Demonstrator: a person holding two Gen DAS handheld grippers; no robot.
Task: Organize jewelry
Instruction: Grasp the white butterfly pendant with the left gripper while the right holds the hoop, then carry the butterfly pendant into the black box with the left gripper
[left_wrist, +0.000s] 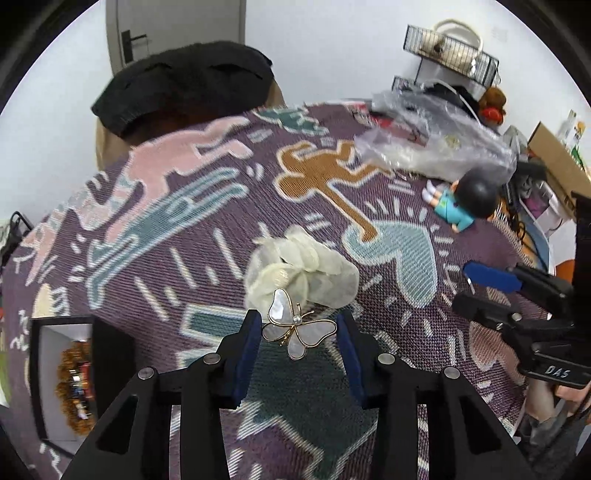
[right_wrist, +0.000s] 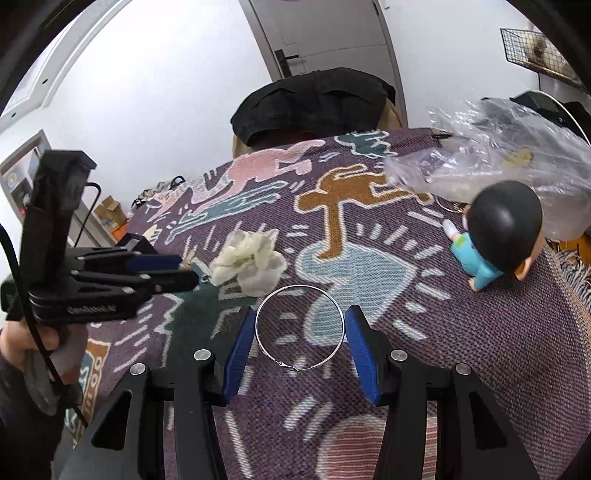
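Observation:
A gold and pearl butterfly brooch (left_wrist: 295, 328) sits between the blue pads of my left gripper (left_wrist: 300, 332), which is closed on its wing tips. A silver hoop (right_wrist: 300, 328) sits between the pads of my right gripper (right_wrist: 300, 332), touching both. A cream fabric scrunchie (left_wrist: 299, 269) lies on the patterned cloth just beyond the brooch; it also shows in the right wrist view (right_wrist: 251, 262). An open black box (left_wrist: 61, 373) holding an amber bead bracelet (left_wrist: 74, 384) stands at the left.
A doll with a black head and teal clothes (right_wrist: 491, 236) lies at the right. Crumpled clear plastic bags (right_wrist: 498, 166) lie behind it. A black cushion (left_wrist: 184, 81) sits at the cloth's far edge. Wire baskets (left_wrist: 450, 51) and boxes crowd the back right.

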